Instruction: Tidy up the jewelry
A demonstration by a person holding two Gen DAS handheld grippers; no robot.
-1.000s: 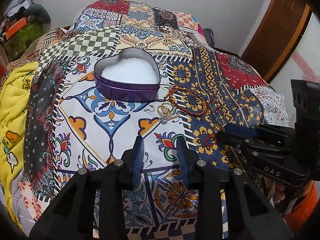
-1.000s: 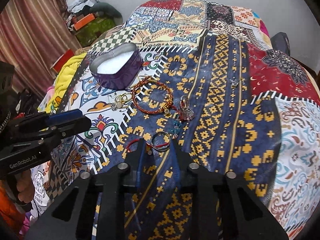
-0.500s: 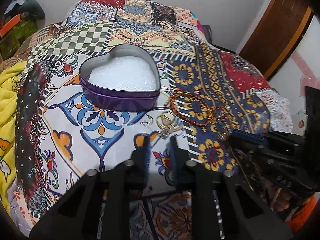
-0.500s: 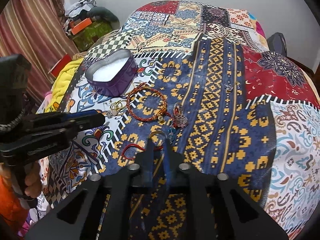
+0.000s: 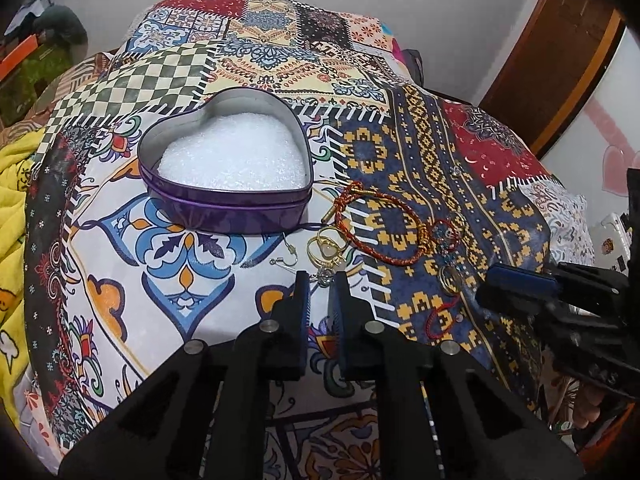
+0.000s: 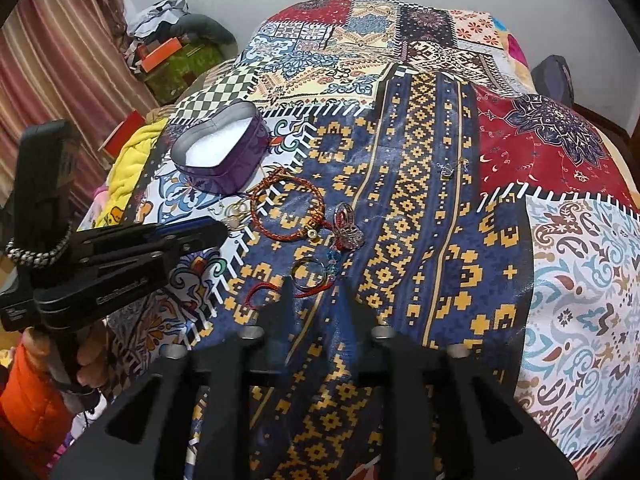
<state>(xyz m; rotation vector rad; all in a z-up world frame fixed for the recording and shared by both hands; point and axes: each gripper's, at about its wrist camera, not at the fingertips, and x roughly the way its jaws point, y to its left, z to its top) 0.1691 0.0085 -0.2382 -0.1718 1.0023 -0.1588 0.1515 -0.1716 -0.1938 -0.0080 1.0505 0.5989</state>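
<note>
The bed carries a patchwork bedspread (image 5: 120, 248) of many printed colours, soft and uneven, so small things sink a little into it.

The biggest task thing is the purple heart-shaped tin (image 5: 226, 208), open, with white foam padding (image 5: 232, 156) inside. It sits at about 11 o'clock from the left tongs (image 5: 318, 280). It looks stiff and light; I judge it can slide on the cloth if pushed.

Next is the red and orange braided cord bracelet (image 5: 380, 240), at 1 o'clock from the left tongs. It is soft and floppy, so the best hold is on one strand, lifted slowly.

The silver butterfly ornament (image 6: 350, 234) lies at 12 o'clock from the right tongs (image 6: 316, 284). It seems rigid and perhaps delicate.

The thin red thread loop (image 6: 260, 294) is just beside the left finger of the right tongs, very light and limp.

The gold ring with a pale stone (image 5: 328, 250) lies just ahead of the left tongs, hard and slippery; pinch it across the band.

The dark metal ring (image 6: 310, 274) rests near the right tongs.

The left tongs stand narrow and hold nothing. The right tongs are moderately parted, also with nothing in them.
</note>
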